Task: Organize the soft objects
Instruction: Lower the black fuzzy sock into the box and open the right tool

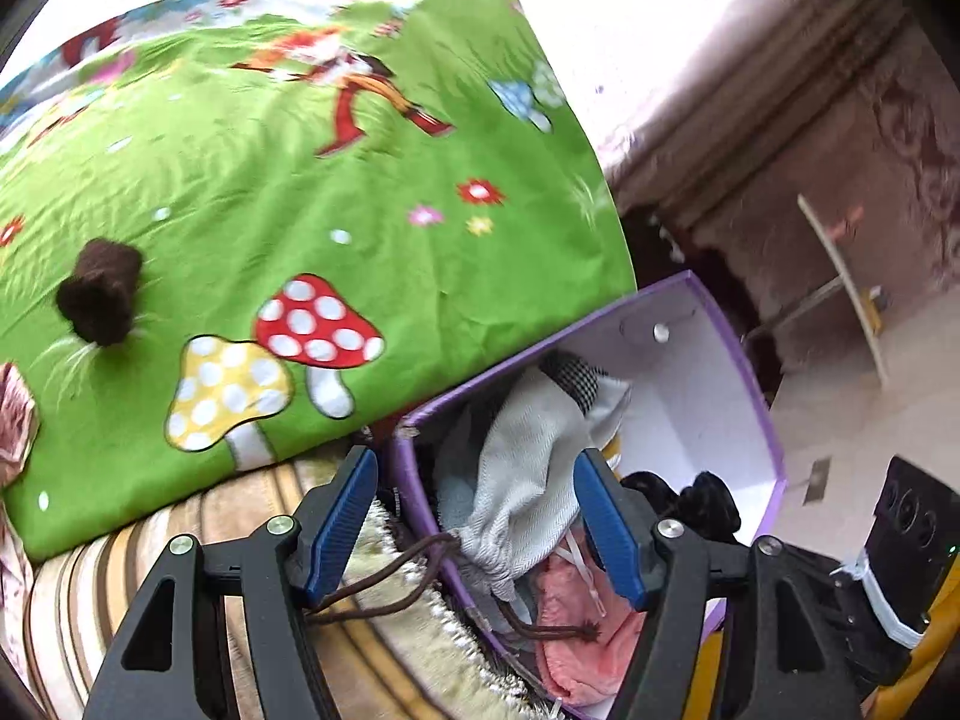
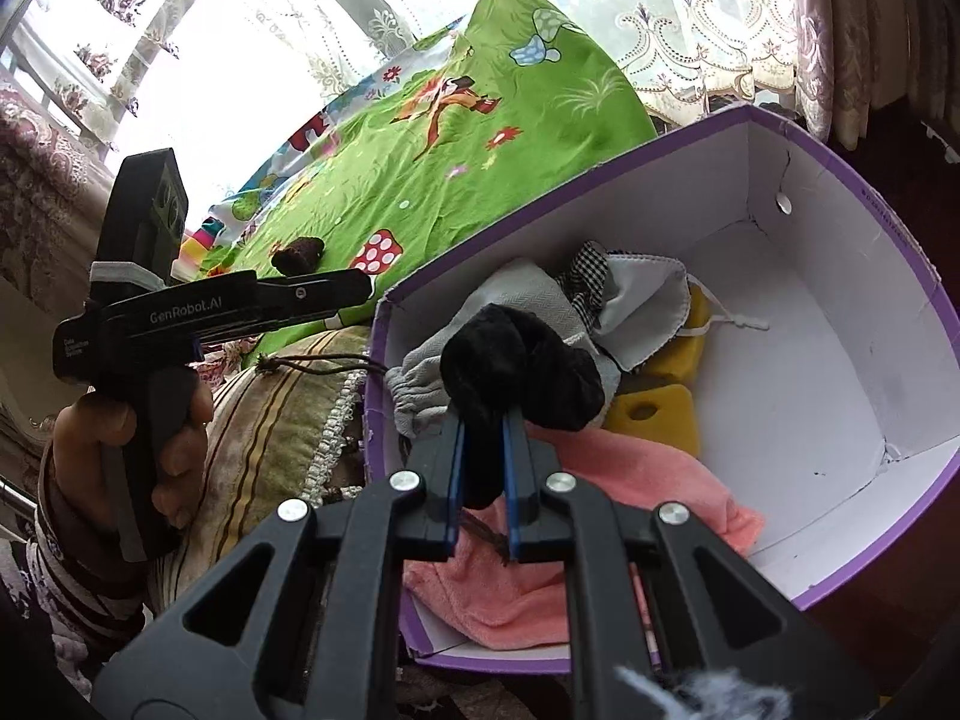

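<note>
**Black sock clamped over the purple box, left claw standing wide**

From the left wrist we see our left gripper [image 1: 474, 525] with its blue ribbed pads spread wide and nothing pressed between them. The grey drawstring pouch [image 1: 528, 456], a herringbone weave with a brown cord trailing over the box's near wall, lies in the gap just beyond the pads, inside the purple cardboard box [image 1: 702, 360]. A pink fleece cloth [image 1: 576, 642] lies nearer us in the box. Far to the left, a small dark brown knitted piece [image 1: 99, 294] sits on the green mushroom-print sheet [image 1: 360, 180].

From the right wrist we see our right gripper [image 2: 483, 420] closed tight on a fuzzy black sock [image 2: 516, 363], which bulges out past the fingertips above the box's left end. Beneath it lie the pouch, a white face mask [image 2: 648, 306], a checked cloth [image 2: 585, 276], two yellow sponges [image 2: 654, 420] and the pink cloth. At left, a hand [image 2: 174, 438] grips the left gripper's handle.
</note>
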`<control>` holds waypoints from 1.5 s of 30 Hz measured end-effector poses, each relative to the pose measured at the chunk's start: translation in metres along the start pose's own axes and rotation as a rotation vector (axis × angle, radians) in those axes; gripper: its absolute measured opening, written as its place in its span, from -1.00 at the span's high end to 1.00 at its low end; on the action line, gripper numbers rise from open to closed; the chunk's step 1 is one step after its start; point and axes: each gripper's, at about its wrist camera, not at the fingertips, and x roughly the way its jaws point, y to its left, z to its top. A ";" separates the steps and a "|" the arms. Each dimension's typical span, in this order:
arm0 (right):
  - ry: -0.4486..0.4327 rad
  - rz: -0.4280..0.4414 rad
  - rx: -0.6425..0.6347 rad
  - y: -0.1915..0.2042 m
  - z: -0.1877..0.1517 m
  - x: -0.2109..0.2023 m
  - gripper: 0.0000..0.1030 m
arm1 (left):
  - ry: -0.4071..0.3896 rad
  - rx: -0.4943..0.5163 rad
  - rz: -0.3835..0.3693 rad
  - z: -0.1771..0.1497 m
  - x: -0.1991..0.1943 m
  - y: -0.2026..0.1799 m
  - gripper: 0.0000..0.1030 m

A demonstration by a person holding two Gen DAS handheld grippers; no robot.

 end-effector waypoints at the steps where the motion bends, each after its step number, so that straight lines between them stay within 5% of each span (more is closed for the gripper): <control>1: -0.004 0.006 -0.011 0.004 0.001 -0.003 0.73 | -0.016 -0.024 -0.007 -0.001 -0.007 0.007 -0.34; 13: 0.133 0.035 -0.100 0.033 -0.009 0.055 0.73 | -0.220 -0.151 0.005 -0.030 -0.090 0.071 -0.34; 20: 0.215 -0.063 -0.080 0.016 -0.008 0.108 0.73 | -0.303 -0.222 0.052 -0.058 -0.130 0.122 -0.34; 29: 0.257 -0.184 -0.068 0.008 0.005 0.125 0.69 | -0.378 -0.338 0.100 -0.080 -0.163 0.185 -0.34; 35: 0.264 -0.263 -0.028 0.002 0.009 0.123 0.36 | -0.396 -0.361 0.102 -0.088 -0.174 0.206 -0.34; 40: 0.266 -0.292 -0.012 0.005 0.013 0.114 -0.40 | -0.411 -0.392 0.115 -0.098 -0.185 0.229 -0.34; 45: 0.273 -0.321 -0.064 0.022 0.023 0.099 -0.51 | -0.422 -0.436 0.120 -0.109 -0.193 0.253 -0.34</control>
